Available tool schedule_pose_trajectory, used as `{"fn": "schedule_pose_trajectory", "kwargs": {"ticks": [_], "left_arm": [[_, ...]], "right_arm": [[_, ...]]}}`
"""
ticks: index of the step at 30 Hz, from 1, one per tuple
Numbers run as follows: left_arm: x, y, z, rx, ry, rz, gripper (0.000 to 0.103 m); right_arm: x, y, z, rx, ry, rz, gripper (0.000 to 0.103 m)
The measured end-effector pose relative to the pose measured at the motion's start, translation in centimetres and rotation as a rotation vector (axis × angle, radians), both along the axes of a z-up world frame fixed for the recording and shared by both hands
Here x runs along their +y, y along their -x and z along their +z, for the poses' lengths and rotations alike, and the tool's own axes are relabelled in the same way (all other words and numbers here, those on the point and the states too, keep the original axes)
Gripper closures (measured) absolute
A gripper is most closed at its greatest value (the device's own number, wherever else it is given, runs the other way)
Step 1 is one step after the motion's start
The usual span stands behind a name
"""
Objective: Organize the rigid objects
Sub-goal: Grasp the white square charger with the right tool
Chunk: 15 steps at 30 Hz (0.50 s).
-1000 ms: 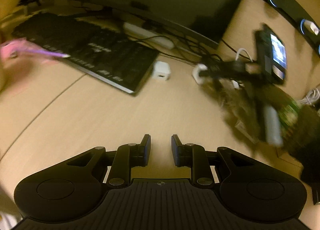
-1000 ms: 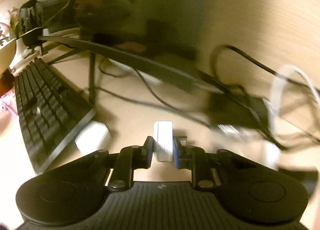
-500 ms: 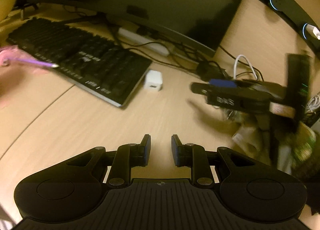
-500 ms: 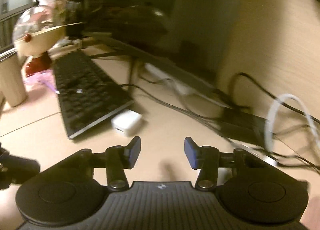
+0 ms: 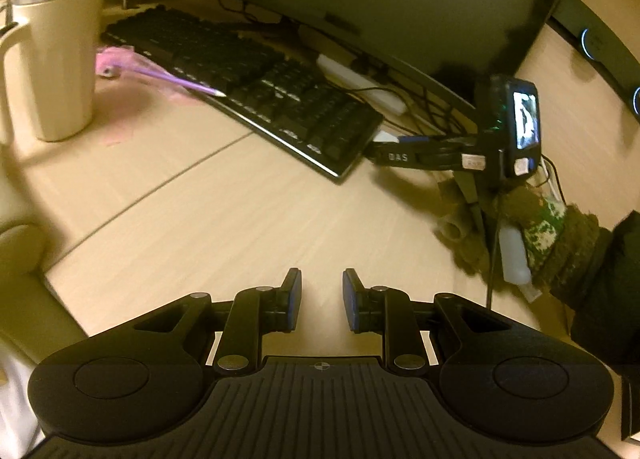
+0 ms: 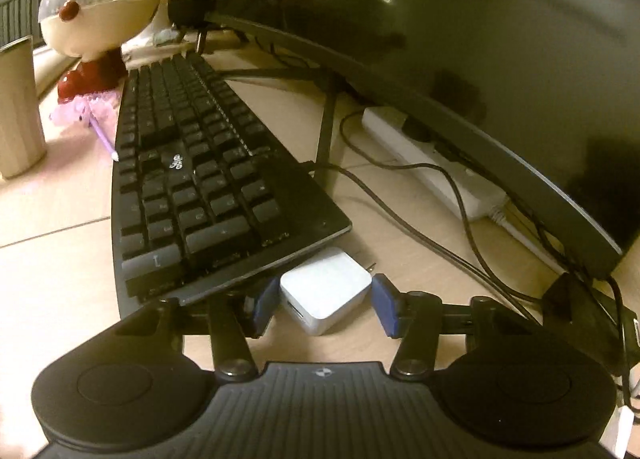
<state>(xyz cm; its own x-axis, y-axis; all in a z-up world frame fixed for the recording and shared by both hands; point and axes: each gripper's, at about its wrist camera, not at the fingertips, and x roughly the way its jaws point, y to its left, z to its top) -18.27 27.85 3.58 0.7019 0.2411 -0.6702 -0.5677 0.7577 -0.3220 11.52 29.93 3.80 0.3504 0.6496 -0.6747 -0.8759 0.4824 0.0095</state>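
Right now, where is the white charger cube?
In the right wrist view, the white charger cube lies on the desk between the right gripper's open fingers, just off the black keyboard's near corner.

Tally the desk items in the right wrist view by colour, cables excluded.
Black: 2, keyboard, monitor
White: 2, charger, power strip
Beige: 1, cup
Purple: 1, pen
Total: 6

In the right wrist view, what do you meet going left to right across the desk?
Beige cup → purple pen → black keyboard → white charger, between the open right gripper's fingers → white power strip.
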Motion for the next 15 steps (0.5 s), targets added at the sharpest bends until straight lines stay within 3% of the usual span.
{"fn": "schedule_pose_trajectory", "kwargs": {"ticks": [7,11,15], "left_arm": [[-0.4,-3.1,0.3,-0.025,0.002,-0.094,0.078],[-0.8,-7.4,0.4,-0.043,0.003,-0.222,0.078],[-2.5,-12.9,0.6,-0.056,0.009,-0.418,0.078]], "right_arm": [[-6.3,2.8,1.9,0.039,-0.017,-0.119,0.053],[-13.3,7.4,3.4,0.027,0.012,-0.214,0.053],[-20.6,12.1,3.8,0.024,0.08,-0.311,0.053]]}}
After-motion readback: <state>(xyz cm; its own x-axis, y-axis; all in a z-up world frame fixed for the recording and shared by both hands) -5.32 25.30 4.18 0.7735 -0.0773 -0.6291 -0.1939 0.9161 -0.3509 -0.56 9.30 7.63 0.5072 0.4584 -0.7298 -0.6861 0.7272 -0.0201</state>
